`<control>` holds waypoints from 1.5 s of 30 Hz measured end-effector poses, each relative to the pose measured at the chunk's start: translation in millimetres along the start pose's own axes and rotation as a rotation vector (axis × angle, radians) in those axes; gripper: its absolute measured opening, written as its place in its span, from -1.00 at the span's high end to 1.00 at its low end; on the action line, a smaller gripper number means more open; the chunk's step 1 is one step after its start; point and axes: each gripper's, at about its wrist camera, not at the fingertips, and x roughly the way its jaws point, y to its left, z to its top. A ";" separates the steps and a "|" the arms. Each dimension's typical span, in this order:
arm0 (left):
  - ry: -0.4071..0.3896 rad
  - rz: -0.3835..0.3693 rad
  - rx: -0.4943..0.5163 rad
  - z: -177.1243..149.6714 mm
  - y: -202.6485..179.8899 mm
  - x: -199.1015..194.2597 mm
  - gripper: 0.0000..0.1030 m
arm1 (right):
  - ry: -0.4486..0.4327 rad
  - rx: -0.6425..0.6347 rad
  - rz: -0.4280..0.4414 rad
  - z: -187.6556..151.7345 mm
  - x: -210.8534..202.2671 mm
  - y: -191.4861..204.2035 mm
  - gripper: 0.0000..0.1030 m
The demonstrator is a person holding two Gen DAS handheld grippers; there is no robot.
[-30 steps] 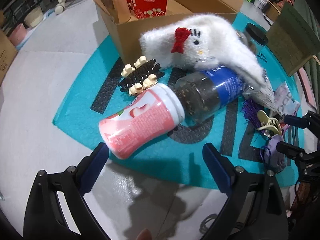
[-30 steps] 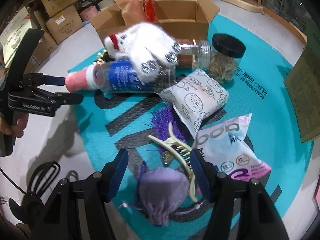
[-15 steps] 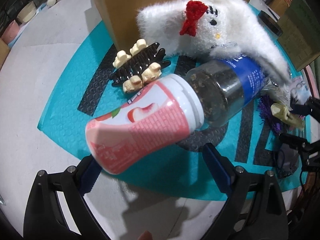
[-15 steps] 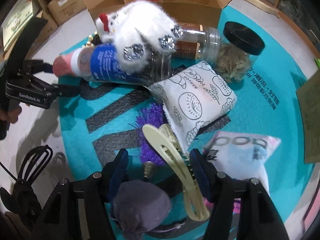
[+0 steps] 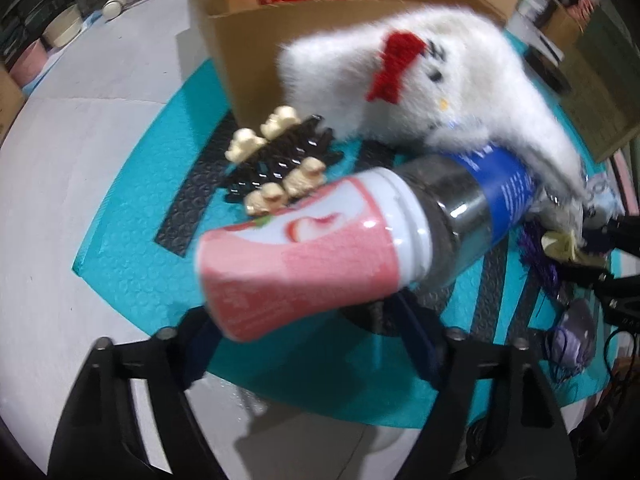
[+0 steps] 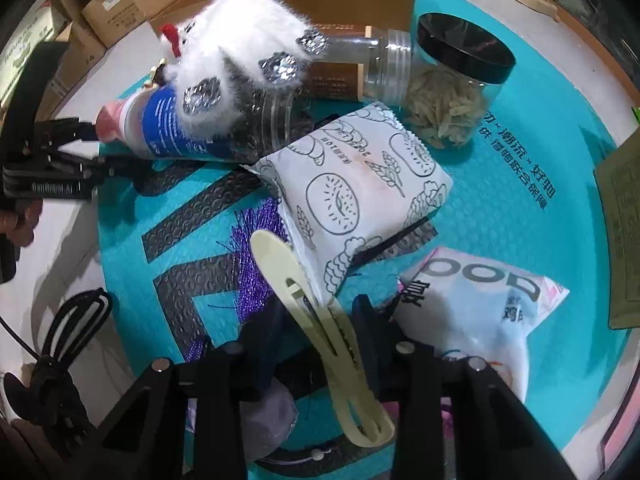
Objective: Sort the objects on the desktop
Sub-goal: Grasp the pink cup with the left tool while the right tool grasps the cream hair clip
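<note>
Your left gripper (image 5: 308, 312) closes around the pink bottle (image 5: 304, 260) while your right gripper (image 6: 316, 332) closes on the cream hair clip (image 6: 320, 320) pointing to 11 o'clock, ready to lift both for sorting.

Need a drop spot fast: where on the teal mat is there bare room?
Bare: the teal mat right of the doughnut-print packet, between the black-lidded jar and the white pouch. Crowded: around the fluffy white toy, bottles and cream hair clip.

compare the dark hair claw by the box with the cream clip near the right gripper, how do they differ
The dark hair claw is brown-black with small cream ornaments; the cream clip is plain pale yellow. The claw is short and toothed, the clip long and slim. The claw lies untouched on the mat; the clip sits between the closing right gripper. Both are hair accessories.
</note>
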 end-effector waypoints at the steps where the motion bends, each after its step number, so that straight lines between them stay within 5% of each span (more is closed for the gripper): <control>1: -0.006 0.006 -0.013 -0.5 3.8 -2.6 -0.25 | 0.004 0.007 0.007 -0.6 0.0 -0.6 0.42; 3: -0.012 0.022 -0.029 -1.3 9.3 -6.3 0.17 | 0.009 0.033 0.043 -2.3 -0.9 -4.4 0.48; 8: -0.003 -0.022 -0.047 -4.6 17.0 -13.6 0.26 | 0.014 0.058 0.053 -10.5 -2.6 -4.0 0.56; 13: -0.045 0.056 0.024 -4.6 4.7 -23.6 0.24 | 0.024 0.085 0.058 -18.5 -4.3 -1.5 0.57; 18: -0.085 0.189 0.142 -5.0 -10.2 -31.2 -0.36 | 0.028 0.103 0.068 -13.1 -10.5 -2.5 0.57; 22: -0.126 0.211 0.190 5.9 -16.4 -44.1 -0.45 | 0.030 0.116 0.071 -16.2 -12.7 -3.8 0.57; 34: -0.062 0.082 0.423 14.2 -36.2 -33.2 -0.51 | 0.032 0.154 0.096 -21.6 -14.9 -10.2 0.57; 40: 0.040 -0.015 0.428 12.9 -39.2 -15.1 -0.50 | 0.046 0.156 0.087 -24.9 -11.6 -16.1 0.57; 45: 0.041 -0.101 0.400 4.0 -40.2 -18.1 -0.47 | 0.063 0.157 0.094 -29.7 -9.1 -19.2 0.57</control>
